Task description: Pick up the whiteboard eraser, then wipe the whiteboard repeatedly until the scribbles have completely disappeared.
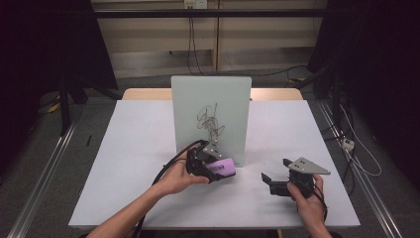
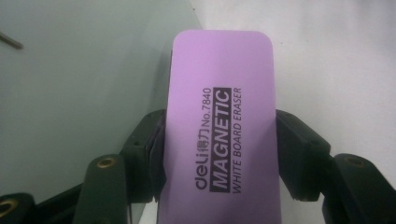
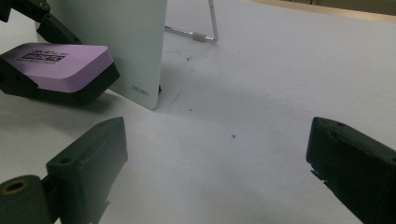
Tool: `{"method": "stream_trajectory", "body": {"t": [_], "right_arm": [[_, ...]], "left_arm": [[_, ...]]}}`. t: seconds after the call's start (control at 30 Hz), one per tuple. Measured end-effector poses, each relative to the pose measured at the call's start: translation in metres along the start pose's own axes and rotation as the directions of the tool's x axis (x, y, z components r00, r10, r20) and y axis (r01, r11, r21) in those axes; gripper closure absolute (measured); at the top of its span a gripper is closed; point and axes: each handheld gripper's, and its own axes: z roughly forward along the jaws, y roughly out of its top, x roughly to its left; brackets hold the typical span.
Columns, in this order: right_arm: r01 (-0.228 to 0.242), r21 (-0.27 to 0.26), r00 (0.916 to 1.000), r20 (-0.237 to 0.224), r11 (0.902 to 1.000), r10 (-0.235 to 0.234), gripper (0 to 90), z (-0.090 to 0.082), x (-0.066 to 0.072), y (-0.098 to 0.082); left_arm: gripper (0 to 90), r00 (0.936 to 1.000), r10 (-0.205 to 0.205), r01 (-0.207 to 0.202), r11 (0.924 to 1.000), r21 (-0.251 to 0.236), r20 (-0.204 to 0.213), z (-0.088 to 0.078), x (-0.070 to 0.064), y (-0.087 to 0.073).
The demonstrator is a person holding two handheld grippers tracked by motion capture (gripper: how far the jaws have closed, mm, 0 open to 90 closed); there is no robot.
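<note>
In the high view, the left gripper (image 1: 214, 167) holds the purple eraser (image 1: 221, 166) low in front of the upright whiteboard (image 1: 211, 119), while the right gripper (image 1: 277, 174) rests on the table (image 1: 129, 148), jaws spread and bare. In the left gripper view, both pads (image 2: 159, 154) pinch the eraser's long sides, its far end jutting beyond them. In the right gripper view, the eraser (image 3: 60, 65) lies just beside the whiteboard's (image 3: 116, 42) lower corner, well apart from the open jaws.
</note>
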Motion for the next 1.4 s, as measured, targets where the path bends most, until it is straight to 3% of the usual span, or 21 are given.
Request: {"method": "stream_trajectory", "body": {"t": [0.03,0.07,0.1,0.23,0.3,0.33,0.37,0.5,0.9,1.23,1.4], "right_arm": [[-0.002,-0.001,1.0,0.0,1.0,0.002,5.8,0.0,0.0,0.0],[-0.005,-0.003,1.0,0.002,1.0,0.005,5.8,0.0,0.0,0.0],[-0.008,-0.001,1.0,0.004,1.0,0.008,5.7,0.001,-0.001,0.001],[-0.009,0.004,1.0,0.004,1.0,0.009,5.7,0.004,-0.001,0.001],[-0.002,0.005,1.0,0.003,1.0,0.002,5.7,0.004,0.001,0.002],[0.003,0.004,1.0,0.002,1.0,-0.003,5.7,0.004,0.001,0.002],[0.005,0.004,1.0,0.001,1.0,-0.005,5.7,0.003,0.002,0.002],[-0.001,0.005,1.0,0.004,1.0,0.001,5.7,0.002,0.001,0.001],[0.007,-0.003,1.0,-0.004,1.0,-0.007,5.7,-0.002,0.0,0.0],[0.011,0.015,0.9999,-0.006,0.9998,-0.011,5.6,0.006,0.002,0.002],[0.003,0.01,1.0,0.001,0.9999,-0.003,5.6,0.005,0.001,0.002]], "left_arm": [[40.2,0.9994,0.002,-0.001,0.9997,0.023,-0.035,-0.005,-0.001,0.001],[40.1,1.0,-0.003,0.003,0.9997,-0.025,0.003,-0.006,0.0,-0.001],[40.2,1.0,0.006,-0.006,0.9999,-0.012,-0.008,-0.009,0.0,-0.001],[40.2,0.9999,-0.006,0.007,0.9984,-0.057,0.009,-0.017,0.003,-0.004],[40.2,0.9997,-0.01,0.008,0.9962,-0.087,-0.024,-0.022,0.002,-0.005],[40.2,0.9981,-0.003,0.0,0.9982,-0.06,-0.061,-0.027,0.001,-0.004],[40.2,0.9995,-0.006,0.002,0.9935,-0.114,-0.031,-0.027,0.002,-0.005],[40.3,0.9989,-0.014,0.007,0.9896,-0.144,-0.045,-0.035,0.002,-0.006],[40.3,0.9977,-0.045,0.035,0.9821,-0.185,-0.05,-0.052,0.002,-0.004],[40.3,0.9943,-0.1,0.086,0.96,-0.266,-0.037,-0.067,0.008,-0.008],[40.3,0.9952,-0.086,0.07,0.9604,-0.27,-0.047,-0.073,0.009,-0.005]]}}
